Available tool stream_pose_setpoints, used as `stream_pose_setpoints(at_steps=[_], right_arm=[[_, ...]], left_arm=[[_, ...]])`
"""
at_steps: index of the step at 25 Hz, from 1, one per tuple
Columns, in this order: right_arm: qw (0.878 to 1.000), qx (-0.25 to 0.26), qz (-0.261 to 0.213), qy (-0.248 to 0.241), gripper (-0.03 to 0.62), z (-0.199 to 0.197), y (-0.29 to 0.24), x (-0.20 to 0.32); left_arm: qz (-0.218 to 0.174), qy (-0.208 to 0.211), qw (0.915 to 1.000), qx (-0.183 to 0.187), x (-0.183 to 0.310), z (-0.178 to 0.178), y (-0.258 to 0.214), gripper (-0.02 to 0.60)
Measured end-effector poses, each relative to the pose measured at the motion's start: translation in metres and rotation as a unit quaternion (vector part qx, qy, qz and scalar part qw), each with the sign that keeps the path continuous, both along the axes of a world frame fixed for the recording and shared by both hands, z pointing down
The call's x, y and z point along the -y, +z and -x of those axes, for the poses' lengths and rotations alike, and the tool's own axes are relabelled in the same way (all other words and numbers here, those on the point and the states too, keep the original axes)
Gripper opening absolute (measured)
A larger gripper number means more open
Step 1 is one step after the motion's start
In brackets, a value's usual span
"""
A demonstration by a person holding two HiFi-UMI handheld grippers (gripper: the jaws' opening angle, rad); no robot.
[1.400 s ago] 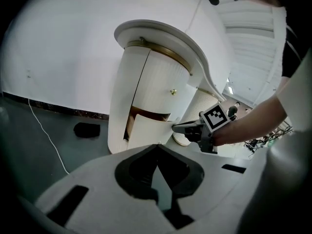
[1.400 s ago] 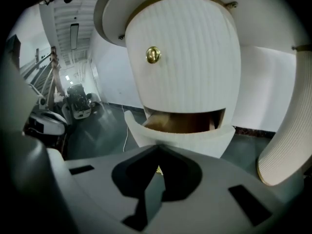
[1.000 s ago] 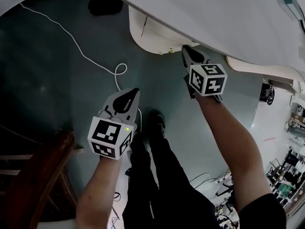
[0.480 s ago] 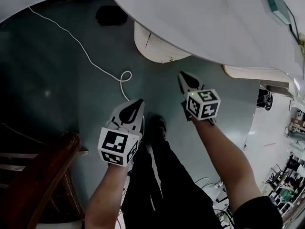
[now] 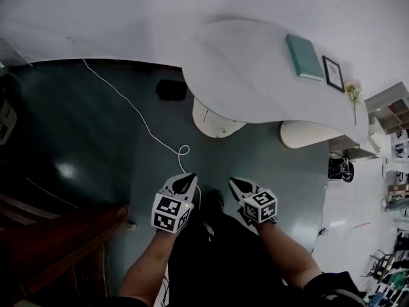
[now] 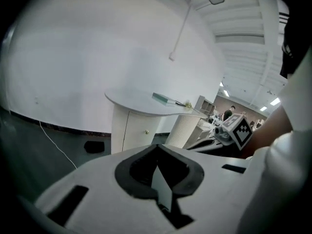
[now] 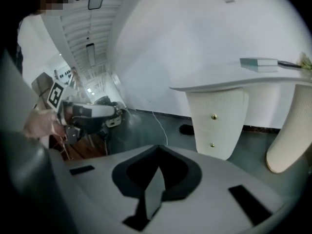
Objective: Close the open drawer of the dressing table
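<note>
The white dressing table [image 5: 255,75] stands ahead, with its cream drawer pedestal [image 5: 214,121] beneath it. In the right gripper view the pedestal [image 7: 217,121] shows two brass knobs, and its drawer fronts look flush. My left gripper [image 5: 188,181] and right gripper [image 5: 233,183] hang side by side close to my body, well short of the table, pointing toward it. Both are shut with nothing held; the jaws meet in the left gripper view [image 6: 157,152] and in the right gripper view [image 7: 157,152].
A teal book [image 5: 303,56], a picture frame [image 5: 332,73] and a flower [image 5: 353,94] lie on the tabletop. A second ribbed pedestal [image 5: 303,134] stands to the right. A white cable [image 5: 140,117] and a black object [image 5: 171,89] lie on the floor. A wooden chair [image 5: 57,242] is at my left.
The right gripper has come away from the drawer pedestal. Both grippers have drawn back toward my body, and the table now lies much farther off, with its whole top in view.
</note>
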State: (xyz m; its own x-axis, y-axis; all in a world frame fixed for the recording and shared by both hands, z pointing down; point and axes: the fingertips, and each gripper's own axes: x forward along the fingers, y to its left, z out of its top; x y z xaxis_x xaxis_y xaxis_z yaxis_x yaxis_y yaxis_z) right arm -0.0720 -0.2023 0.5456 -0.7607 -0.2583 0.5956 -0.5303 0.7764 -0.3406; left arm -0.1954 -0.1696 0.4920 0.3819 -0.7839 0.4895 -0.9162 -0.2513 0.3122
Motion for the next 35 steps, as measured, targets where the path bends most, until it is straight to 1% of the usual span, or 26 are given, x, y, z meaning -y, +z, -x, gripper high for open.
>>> stream_pose_setpoints(at_steps=[2, 3, 5, 8, 10, 13, 16, 18, 20, 22, 25, 28, 31, 33, 35], right_arm=[[1.0, 0.005, -0.015, -0.015, 0.006, 0.004, -0.031, -0.016], [1.0, 0.01, -0.021, -0.019, 0.006, 0.005, -0.046, -0.02], [0.999, 0.025, -0.033, -0.032, 0.006, 0.003, -0.075, -0.03], [0.996, 0.041, -0.055, -0.062, 0.006, -0.016, -0.118, -0.047], [0.994, 0.052, -0.067, -0.071, 0.006, -0.028, -0.14, -0.052], [0.992, 0.076, -0.078, -0.071, 0.006, -0.048, -0.164, -0.051], [0.988, 0.103, -0.091, -0.069, 0.006, -0.081, -0.188, -0.047], [0.985, 0.122, -0.101, -0.066, 0.006, -0.116, -0.203, -0.044], [0.983, 0.129, -0.114, -0.063, 0.006, -0.16, -0.216, -0.041], [0.981, 0.13, -0.127, -0.061, 0.006, -0.211, -0.227, -0.039], [0.981, 0.128, -0.133, -0.056, 0.006, -0.284, -0.238, -0.038], [0.982, 0.132, -0.132, -0.041, 0.005, -0.342, -0.244, -0.028], [0.977, 0.151, -0.152, -0.015, 0.005, -0.378, -0.255, -0.016], [0.973, 0.162, -0.161, 0.001, 0.005, -0.393, -0.265, -0.011], [0.969, 0.182, -0.166, 0.012, 0.005, -0.4, -0.281, -0.01]], left_arm=[[-0.007, 0.002, 0.9999, 0.011, -0.007, 0.002, -0.024, 0.009], [-0.013, -0.005, 0.9998, 0.016, -0.008, 0.006, -0.035, 0.009], [-0.029, -0.031, 0.9987, 0.026, -0.011, 0.014, -0.061, 0.009], [-0.04, -0.073, 0.9961, 0.031, -0.03, 0.011, -0.097, 0.009], [-0.037, -0.083, 0.995, 0.041, -0.042, 0.006, -0.112, 0.009], [-0.037, -0.086, 0.9937, 0.062, -0.053, -0.008, -0.13, 0.009], [-0.047, -0.083, 0.9924, 0.078, -0.054, -0.04, -0.148, 0.009], [-0.063, -0.085, 0.9908, 0.085, -0.049, -0.07, -0.163, 0.009], [-0.08, -0.093, 0.9888, 0.085, -0.04, -0.106, -0.176, 0.009], [-0.091, -0.103, 0.9876, 0.075, -0.034, -0.146, -0.186, 0.009], [-0.101, -0.11, 0.9867, 0.065, -0.033, -0.205, -0.2, 0.009], [-0.103, -0.11, 0.9866, 0.062, -0.037, -0.254, -0.209, 0.009], [-0.106, -0.113, 0.9855, 0.07, -0.044, -0.282, -0.218, 0.009], [-0.108, -0.116, 0.9846, 0.073, -0.052, -0.291, -0.227, 0.009], [-0.111, -0.119, 0.9837, 0.077, -0.058, -0.292, -0.237, 0.009]])
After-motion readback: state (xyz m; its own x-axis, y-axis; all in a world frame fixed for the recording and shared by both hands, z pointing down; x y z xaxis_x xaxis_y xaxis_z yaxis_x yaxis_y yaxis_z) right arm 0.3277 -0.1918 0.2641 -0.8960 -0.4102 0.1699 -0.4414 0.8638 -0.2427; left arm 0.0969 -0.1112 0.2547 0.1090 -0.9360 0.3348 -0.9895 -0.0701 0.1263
